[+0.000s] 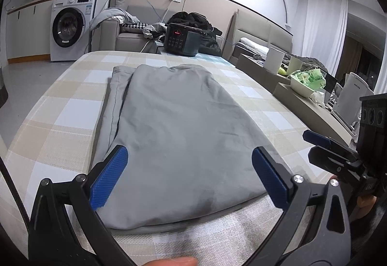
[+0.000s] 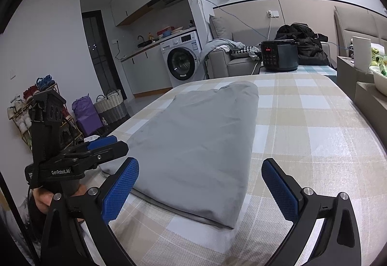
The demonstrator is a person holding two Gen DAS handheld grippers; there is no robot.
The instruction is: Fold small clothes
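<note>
Both hand-held grippers, left and right, hover with fingers spread and empty at the near edge of the folded grey garment, whose long axis runs away across the checked desk, the left centred on it.

Matt grey cloth garment on woven checked tablecloth.

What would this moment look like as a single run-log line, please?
left gripper: open, empty | right gripper: open, empty | grey garment: folded lengthwise, flat on checked table
</note>
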